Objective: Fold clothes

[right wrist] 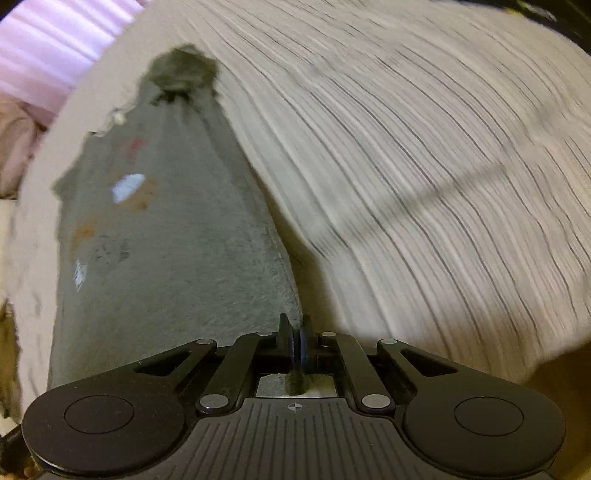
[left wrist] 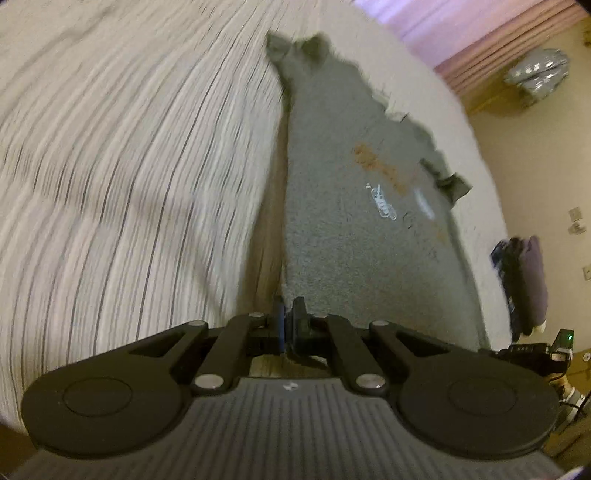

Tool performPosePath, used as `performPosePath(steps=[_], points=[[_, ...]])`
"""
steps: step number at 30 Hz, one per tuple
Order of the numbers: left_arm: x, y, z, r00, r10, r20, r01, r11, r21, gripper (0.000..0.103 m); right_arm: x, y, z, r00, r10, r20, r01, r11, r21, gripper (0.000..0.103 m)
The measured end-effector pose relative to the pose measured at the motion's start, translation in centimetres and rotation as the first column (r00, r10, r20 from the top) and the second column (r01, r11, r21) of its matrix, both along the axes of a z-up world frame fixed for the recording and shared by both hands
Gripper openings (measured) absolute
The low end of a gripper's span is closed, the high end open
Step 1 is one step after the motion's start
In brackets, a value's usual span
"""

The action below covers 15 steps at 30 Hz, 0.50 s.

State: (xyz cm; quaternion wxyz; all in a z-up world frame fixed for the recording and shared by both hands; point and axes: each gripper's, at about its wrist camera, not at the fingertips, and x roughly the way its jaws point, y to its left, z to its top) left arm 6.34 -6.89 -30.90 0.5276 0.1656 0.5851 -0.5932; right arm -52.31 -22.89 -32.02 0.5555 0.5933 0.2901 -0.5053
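Observation:
A grey garment [left wrist: 351,206] with a white and orange print lies stretched out over a white bed with thin dark stripes [left wrist: 129,166]. My left gripper [left wrist: 290,310] is shut on the garment's near edge. In the right wrist view the same grey garment [right wrist: 166,240] runs away from me, bunched at its far end. My right gripper [right wrist: 295,332] is shut on its near edge, and a bit of grey cloth pokes out behind the jaws. Both views are motion blurred.
Pink curtains [left wrist: 461,33] hang beyond the bed. A silvery bag [left wrist: 539,74] sits on furniture at the far right. Dark and purple folded clothes [left wrist: 521,280] are stacked right of the bed. The striped bed cover [right wrist: 424,184] fills the right of the right wrist view.

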Motion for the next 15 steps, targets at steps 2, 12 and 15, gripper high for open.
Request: performPosePath(steps=[2,12,15], points=[[-1.0,0.6,-1.5,1.000,-0.022,0.016,0.021,0.998,0.056,0.001,0.0,0.8,-0.8,1.000,0.000,-0.026,0.001,1.000,0.026,0.002],[-2.1,-1.6,-2.7,0.984,-0.113,0.137,0.084,0.976,0.200,0.010,1.9,-1.0,0.7,0.953,0.195,-0.234,-0.181,0.980,0.082,0.069],[-1.0,-2.6,-0.6,0.986,-0.057,0.155,0.030,0.984,0.176,0.010,1.4,-2.0,2.2,0.928,0.200,-0.313,-0.192,0.980,0.058,0.069]])
